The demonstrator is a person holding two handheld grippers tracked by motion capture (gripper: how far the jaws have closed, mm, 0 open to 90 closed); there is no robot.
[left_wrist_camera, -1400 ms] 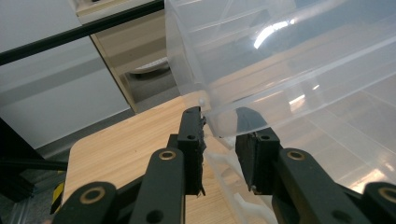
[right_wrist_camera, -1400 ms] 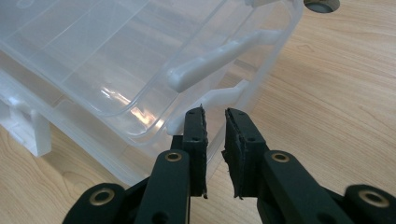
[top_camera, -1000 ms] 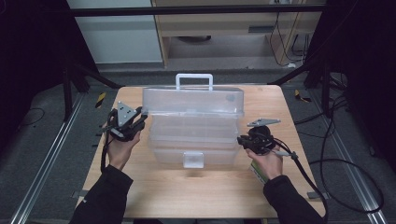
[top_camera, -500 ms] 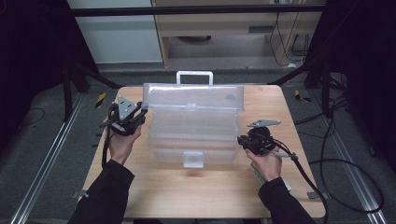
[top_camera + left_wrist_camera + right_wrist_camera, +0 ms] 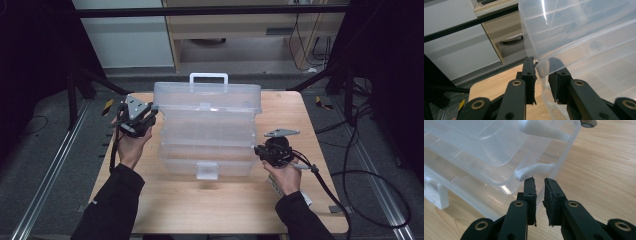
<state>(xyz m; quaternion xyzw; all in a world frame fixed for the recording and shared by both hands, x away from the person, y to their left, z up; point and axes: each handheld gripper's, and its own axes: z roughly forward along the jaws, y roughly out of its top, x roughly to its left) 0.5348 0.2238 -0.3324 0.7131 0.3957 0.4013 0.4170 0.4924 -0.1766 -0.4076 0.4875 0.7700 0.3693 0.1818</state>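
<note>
A clear plastic tiered toolbox (image 5: 207, 150) stands open in the middle of the wooden table (image 5: 200, 205), its trays fanned out in steps. Its lid (image 5: 207, 95), with a white handle (image 5: 208, 77), is raised at the back. My left gripper (image 5: 149, 117) (image 5: 542, 63) is at the lid's left end. Its jaws have just been closing, and the lid's thin edge (image 5: 541, 72) is pinched between the pads. My right gripper (image 5: 261, 150) (image 5: 539, 181) holds the wall of the base (image 5: 564, 155) at the right end, just under a white hinge arm (image 5: 534, 170).
A white latch (image 5: 207, 171) sticks out at the box's front. Cables (image 5: 370, 200) trail over the floor on the right. A cabinet (image 5: 240, 35) and black frame posts stand beyond the table's far edge. Bare table lies in front of the box.
The lid has swung up and back with my left gripper on it, and the trays have spread further apart. The right gripper has kept still.
</note>
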